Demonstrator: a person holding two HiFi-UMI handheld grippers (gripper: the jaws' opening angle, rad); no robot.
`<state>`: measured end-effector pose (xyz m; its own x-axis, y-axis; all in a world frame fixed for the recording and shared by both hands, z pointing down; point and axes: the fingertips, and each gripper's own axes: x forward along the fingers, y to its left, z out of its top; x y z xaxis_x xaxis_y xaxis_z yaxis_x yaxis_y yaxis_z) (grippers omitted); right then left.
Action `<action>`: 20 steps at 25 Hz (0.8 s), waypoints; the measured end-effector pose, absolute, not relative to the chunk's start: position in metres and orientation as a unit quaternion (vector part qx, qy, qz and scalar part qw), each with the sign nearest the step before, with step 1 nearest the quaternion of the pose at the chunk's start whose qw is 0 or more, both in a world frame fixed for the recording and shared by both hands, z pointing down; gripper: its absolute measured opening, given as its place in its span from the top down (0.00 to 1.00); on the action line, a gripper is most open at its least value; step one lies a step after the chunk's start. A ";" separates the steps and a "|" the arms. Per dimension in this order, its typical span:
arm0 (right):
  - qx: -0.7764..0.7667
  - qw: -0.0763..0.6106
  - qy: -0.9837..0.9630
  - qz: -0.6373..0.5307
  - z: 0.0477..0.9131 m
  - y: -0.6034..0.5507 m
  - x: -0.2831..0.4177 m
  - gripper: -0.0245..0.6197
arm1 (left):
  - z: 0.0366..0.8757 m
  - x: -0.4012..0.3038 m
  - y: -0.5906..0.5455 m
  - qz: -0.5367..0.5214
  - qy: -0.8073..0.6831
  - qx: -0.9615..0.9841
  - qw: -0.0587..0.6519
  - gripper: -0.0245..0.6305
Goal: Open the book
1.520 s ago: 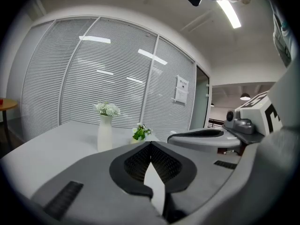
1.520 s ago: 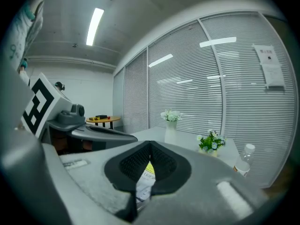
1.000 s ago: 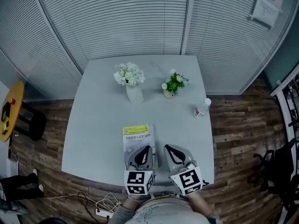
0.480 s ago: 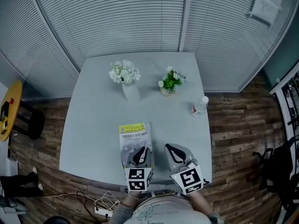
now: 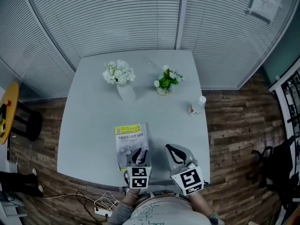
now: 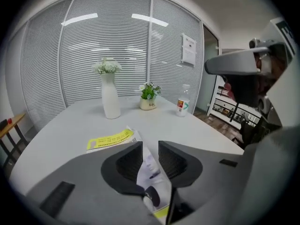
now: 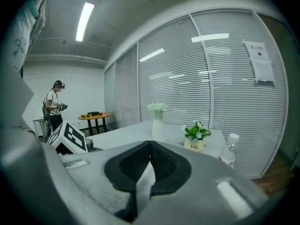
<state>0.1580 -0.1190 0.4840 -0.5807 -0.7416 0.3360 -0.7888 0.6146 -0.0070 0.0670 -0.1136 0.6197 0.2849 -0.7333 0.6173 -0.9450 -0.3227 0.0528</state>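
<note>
Opening left gripper (image 6: 150, 150) fingers (image 6: 124, 165); book (image 6: 108, 138) cover between

The room is evenly lit, cool and rather flat. In the head view the pale worktop (image 5: 93, 125) takes soft light from above, and shadows on it are weak. The blinds (image 5: 117, 22) bow hard toward the picture's edges, and the floor (image 5: 243, 139) at 4 and 8 o'clock goes dim. In the left gripper view bright streaks glare off the blinds at 12 o'clock, the corners are black, and the book (image 6: 152, 172) smears out of focus at 6 o'clock, close to my lens. In the right gripper view a ceiling lamp (image 7: 85, 21) burns white at 11 o'clock; the rim is dark and the foreground soft.
</note>
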 end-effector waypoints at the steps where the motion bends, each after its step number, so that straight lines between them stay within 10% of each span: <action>1: 0.433 0.154 -0.885 0.079 0.486 -0.119 0.160 0.96 | 0.624 0.068 -0.113 0.256 -0.542 0.772 0.213 0.80; 20: 0.439 0.151 -0.879 0.103 0.499 -0.125 0.168 0.96 | 0.696 0.080 -0.119 0.370 -0.508 0.743 0.231 0.66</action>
<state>0.1679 -0.1254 0.4986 -0.5682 -0.7417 0.3563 -0.8040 0.5927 -0.0483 0.0801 -0.1192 0.6960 0.2109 -0.5837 0.7841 -0.9252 -0.3781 -0.0326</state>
